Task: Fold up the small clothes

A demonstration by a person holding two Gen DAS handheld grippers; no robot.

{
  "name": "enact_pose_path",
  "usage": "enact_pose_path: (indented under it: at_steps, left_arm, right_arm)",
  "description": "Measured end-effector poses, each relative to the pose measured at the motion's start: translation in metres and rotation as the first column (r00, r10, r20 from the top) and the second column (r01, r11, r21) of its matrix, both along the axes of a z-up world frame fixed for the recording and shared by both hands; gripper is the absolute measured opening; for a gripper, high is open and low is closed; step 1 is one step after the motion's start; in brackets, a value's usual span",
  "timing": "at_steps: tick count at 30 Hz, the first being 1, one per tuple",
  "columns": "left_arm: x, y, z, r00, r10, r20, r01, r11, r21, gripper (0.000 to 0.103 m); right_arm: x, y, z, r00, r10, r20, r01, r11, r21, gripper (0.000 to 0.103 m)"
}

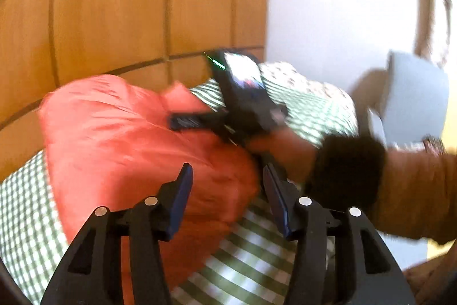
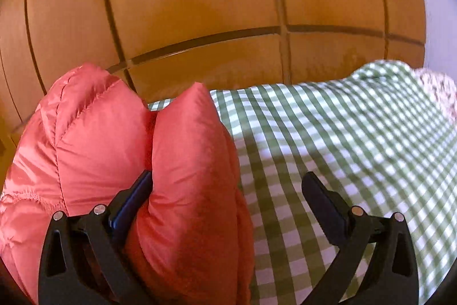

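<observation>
The left hand-held gripper [image 1: 227, 195] hangs released over the near part of the red puffer garment [image 1: 120, 139]; its two fingers stand apart with only the quilted fabric seen between them, and neither pad presses on it. Just beyond, the right hand-held gripper [image 1: 200, 122] shows in the left wrist view as a blurred dark body held by a hand [image 1: 285, 153] in a dark cuff, reaching in over the garment's far side. In its own view the right hand-held gripper [image 2: 228, 190] is spread wide: its left finger lies against a puffy fold of the garment [image 2: 120, 162], while its right finger hangs over the green checked bed cover [image 2: 328, 147] with nothing on it, so it grips nothing.

The garment sits bunched toward the far left of the bed, close to the edge that runs along the wooden panelling [image 2: 200, 5], with the bed's right part bare of clothes.

With neither tool holding, my reading is that the slick, springy padding may puff open and undo any fold already made. The finger lodged in the crease could drag the fabric along as it leaves, pulling the bundle askew. A pinch taken on the rounded bulge would likely catch only the shell and slip. Being so near the far edge, a push could send it off the bed against the panelling. The two tools are also close enough to knock together.
</observation>
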State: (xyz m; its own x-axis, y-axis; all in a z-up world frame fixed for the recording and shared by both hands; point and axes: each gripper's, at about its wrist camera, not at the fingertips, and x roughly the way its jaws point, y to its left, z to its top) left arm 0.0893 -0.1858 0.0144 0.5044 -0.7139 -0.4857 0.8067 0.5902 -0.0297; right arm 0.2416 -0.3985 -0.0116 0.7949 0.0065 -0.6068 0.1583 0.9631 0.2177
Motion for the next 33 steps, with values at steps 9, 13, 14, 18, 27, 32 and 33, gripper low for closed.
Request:
enact_pose_path:
  at_steps: [9, 13, 14, 18, 27, 32, 33]
  left_arm:
    - [0.137, -0.026, 0.042, 0.939, 0.342, -0.022, -0.339, 0.936, 0.091, 0.081]
    - [0.195, -0.055, 0.022, 0.891, 0.452, 0.039, -0.445, 0.854, 0.27, 0.081]
    - [0.209, -0.057, 0.015, 0.881, 0.471, 0.042, -0.461, 0.836, 0.298, 0.083]
    - [0.232, -0.042, -0.019, 0.845, 0.533, 0.03, -0.516, 0.801, 0.304, 0.089]
    - [0.261, -0.036, -0.064, 0.832, 0.55, -0.072, -0.518, 0.817, 0.254, 0.091]
    - [0.265, -0.037, -0.07, 0.837, 0.542, -0.082, -0.508, 0.824, 0.251, 0.091]
    - [0.264, -0.038, -0.069, 0.838, 0.541, -0.075, -0.508, 0.823, 0.253, 0.091]
  right_arm:
    - [0.003, -0.005, -0.002, 1.0, 0.004, 0.003, -0.004, 1.0, 0.029, 0.101]
    - [0.021, -0.006, 0.001, 0.999, 0.008, -0.043, -0.01, 0.999, -0.034, 0.101]
    - [0.027, -0.007, 0.001, 0.998, 0.009, -0.06, -0.011, 0.999, -0.035, 0.101]
    - [0.051, -0.014, -0.009, 0.994, 0.019, -0.112, -0.016, 0.999, 0.028, 0.101]
    - [0.075, -0.022, -0.038, 0.986, 0.019, -0.167, -0.004, 0.996, 0.09, 0.101]
    - [0.076, -0.021, -0.041, 0.986, 0.016, -0.166, -0.001, 0.996, 0.088, 0.101]
    - [0.075, -0.021, -0.04, 0.986, 0.021, -0.168, -0.007, 0.996, 0.086, 0.101]
